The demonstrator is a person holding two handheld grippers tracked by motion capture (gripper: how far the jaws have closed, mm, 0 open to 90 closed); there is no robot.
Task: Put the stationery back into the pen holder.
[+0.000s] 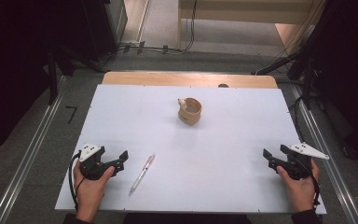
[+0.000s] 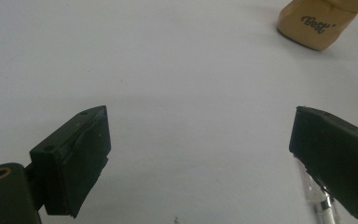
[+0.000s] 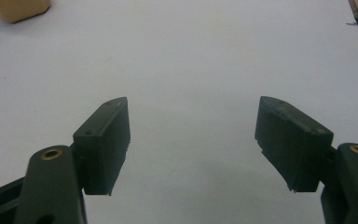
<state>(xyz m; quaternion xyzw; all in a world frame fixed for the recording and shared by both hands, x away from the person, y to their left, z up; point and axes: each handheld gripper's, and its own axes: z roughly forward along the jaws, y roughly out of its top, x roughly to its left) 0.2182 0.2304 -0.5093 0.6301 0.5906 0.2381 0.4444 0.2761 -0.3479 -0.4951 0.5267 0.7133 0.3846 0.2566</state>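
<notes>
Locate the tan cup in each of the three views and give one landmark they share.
High view: the tan cup stands upright on the white table, past centre, far from both hands.
Left gripper view: cup at the top right corner, cut off by the frame, dark lettering on its side.
Right gripper view: cup's base at the top left corner.
Shared landmark: the white table.
</notes>
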